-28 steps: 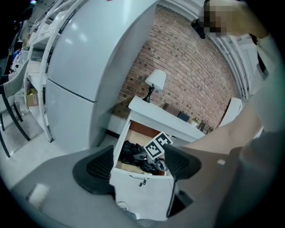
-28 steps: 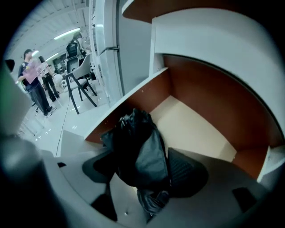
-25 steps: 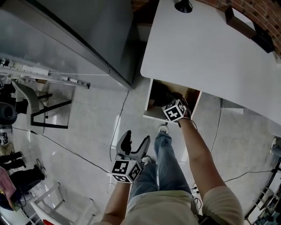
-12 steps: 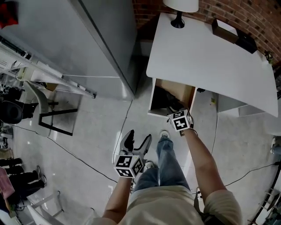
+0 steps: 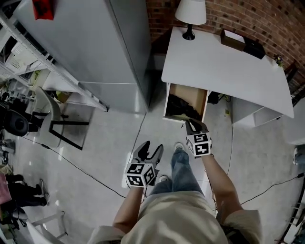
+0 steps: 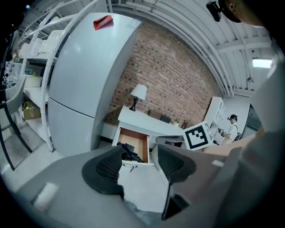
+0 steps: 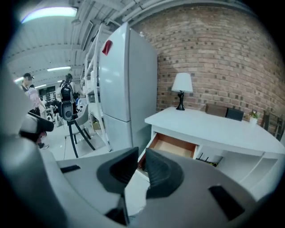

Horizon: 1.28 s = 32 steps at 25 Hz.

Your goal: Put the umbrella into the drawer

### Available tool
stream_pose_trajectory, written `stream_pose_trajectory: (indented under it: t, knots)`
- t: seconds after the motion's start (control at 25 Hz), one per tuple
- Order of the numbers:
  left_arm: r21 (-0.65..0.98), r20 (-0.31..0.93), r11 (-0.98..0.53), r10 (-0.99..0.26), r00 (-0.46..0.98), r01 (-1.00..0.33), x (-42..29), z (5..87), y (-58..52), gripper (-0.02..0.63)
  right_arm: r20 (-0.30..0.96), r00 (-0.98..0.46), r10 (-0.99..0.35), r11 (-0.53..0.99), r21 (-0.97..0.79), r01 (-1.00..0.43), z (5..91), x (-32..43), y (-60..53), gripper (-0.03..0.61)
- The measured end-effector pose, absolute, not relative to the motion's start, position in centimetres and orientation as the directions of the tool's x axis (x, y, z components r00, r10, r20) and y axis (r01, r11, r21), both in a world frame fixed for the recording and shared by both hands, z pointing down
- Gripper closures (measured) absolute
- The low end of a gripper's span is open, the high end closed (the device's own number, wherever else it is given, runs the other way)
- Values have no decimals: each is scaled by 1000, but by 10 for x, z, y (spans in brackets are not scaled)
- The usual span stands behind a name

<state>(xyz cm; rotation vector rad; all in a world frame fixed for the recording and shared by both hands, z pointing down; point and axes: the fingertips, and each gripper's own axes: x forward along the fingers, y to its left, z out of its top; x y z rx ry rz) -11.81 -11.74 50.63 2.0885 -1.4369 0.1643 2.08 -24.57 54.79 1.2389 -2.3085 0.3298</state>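
The wooden drawer [image 5: 188,99] stands pulled out from under the white desk [image 5: 224,66]. A black folded umbrella [image 5: 179,106] lies inside it, also seen in the left gripper view as the umbrella [image 6: 128,152] in the drawer [image 6: 133,139]. My right gripper [image 5: 194,126] hovers just in front of the drawer front, apart from it, its jaws closing to a thin slit with nothing between them [image 7: 140,165]. My left gripper [image 5: 150,150] hangs lower left over the floor, jaws closing but still wide and empty [image 6: 139,164].
A tall grey fridge [image 5: 95,52] stands left of the desk, with a lamp [image 5: 190,14] and dark boxes [image 5: 240,43] on the desktop. A chair [image 5: 52,119] and cables [image 5: 76,164] are on the floor. My legs [image 5: 183,167] are below the grippers.
The right gripper has drawn back out of the drawer and risen, and its jaws have closed. The left gripper has lifted slightly. The view has tipped up, showing the lamp and brick wall.
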Motion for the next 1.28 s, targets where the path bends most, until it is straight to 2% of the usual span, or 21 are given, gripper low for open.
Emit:
stream_pose_trajectory:
  t: [0.32, 0.4, 0.88, 1.28]
  knots:
    - [365, 384, -285, -821, 423, -886, -111, 475, -70, 442, 400, -492, -774, 535, -2, -845, 465, 24, -163, 575]
    - [359, 374, -284, -829, 416, -889, -110, 468, -60, 477, 372, -499, -783, 532, -16, -847, 448, 25, -143, 577]
    - [302, 335, -319, -847, 413, -898, -104, 436, -16, 591, 268, -518, -812, 547, 38, -837, 394, 31, -53, 577]
    - [286, 322, -333, -849, 418, -898, -98, 430, -10, 601, 249, -535, -807, 551, -8, -835, 389, 35, -40, 578]
